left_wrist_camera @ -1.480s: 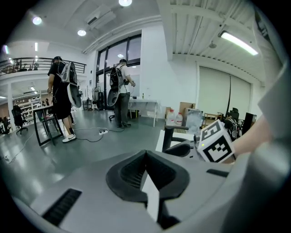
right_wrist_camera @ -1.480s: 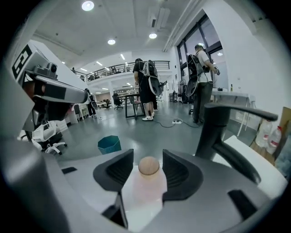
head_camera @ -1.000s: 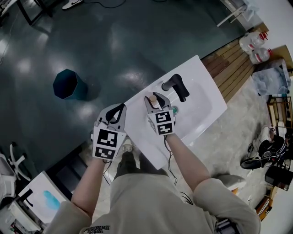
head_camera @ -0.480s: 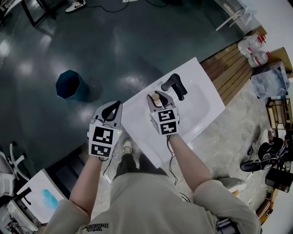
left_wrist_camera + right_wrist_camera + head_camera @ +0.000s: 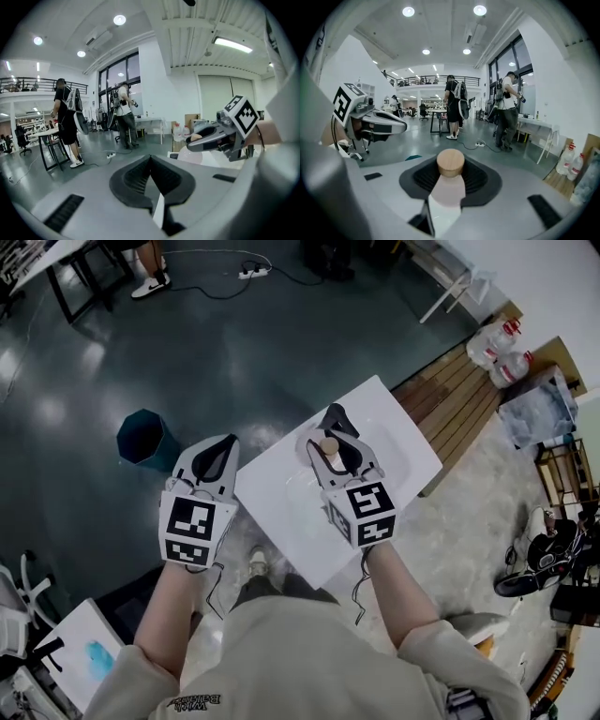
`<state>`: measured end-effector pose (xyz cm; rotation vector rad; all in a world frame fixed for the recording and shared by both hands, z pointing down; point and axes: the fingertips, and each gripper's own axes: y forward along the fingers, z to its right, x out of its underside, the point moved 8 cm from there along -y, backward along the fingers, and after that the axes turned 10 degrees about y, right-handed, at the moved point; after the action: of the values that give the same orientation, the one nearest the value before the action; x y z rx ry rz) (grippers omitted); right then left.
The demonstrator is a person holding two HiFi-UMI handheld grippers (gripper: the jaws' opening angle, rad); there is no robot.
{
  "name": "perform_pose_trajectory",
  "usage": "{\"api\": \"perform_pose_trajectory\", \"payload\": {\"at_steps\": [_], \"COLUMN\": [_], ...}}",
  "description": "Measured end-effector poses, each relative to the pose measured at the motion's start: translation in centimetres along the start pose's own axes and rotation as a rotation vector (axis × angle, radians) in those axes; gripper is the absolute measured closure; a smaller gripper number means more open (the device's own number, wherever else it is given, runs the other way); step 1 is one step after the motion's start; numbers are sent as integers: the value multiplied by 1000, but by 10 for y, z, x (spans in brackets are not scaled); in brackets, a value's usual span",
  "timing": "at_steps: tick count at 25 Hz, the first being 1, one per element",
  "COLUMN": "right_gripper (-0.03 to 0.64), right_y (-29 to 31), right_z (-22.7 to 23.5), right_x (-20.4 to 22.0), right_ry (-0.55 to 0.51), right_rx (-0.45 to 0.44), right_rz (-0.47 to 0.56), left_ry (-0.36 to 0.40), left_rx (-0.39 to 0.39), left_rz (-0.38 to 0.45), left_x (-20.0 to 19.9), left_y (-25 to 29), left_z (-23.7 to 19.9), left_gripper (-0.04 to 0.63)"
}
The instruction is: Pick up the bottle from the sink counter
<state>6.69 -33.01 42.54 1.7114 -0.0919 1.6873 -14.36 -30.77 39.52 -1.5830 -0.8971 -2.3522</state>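
The bottle (image 5: 449, 190) is pale pink with a round wooden cap (image 5: 329, 445). It stands upright between the jaws of my right gripper (image 5: 331, 459), which is shut on its neck and holds it in the air above the white sink counter (image 5: 281, 521). In the left gripper view the bottle (image 5: 194, 155) hangs under the right gripper (image 5: 208, 139). My left gripper (image 5: 217, 456) floats left of the counter, beyond its edge, over the dark floor. Its jaws are shut with nothing between them (image 5: 150, 161).
A black faucet (image 5: 333, 414) rises from the counter just beyond the bottle. A teal bin (image 5: 142, 439) stands on the floor to the left. Wooden boards (image 5: 459, 395) and water jugs (image 5: 497, 348) lie to the right. People stand by tables (image 5: 454, 112) in the room.
Both grippers have risen toward the head camera. The right one has closed on the bottle and carried it up off the counter. The left one has drifted a little left.
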Motion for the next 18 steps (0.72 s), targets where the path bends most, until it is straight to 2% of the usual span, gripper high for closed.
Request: {"api": "perform_pose_trajectory", "payload": {"at_steps": [10,18], "right_gripper": [508,508], "right_y": [-113,-158], "right_z": [-14,-24], "right_x": [-40,-26], "right_ry": [2,-4], "right_rx": [20,22], "right_rz": [101,87], "left_ry": [40,69], "left_rx": [-2,68], "left_rz": [150,127], "left_x": [-60,-53], "left_y": [-50,-59], "left_z": [18,57], "left_gripper": [589,589]}}
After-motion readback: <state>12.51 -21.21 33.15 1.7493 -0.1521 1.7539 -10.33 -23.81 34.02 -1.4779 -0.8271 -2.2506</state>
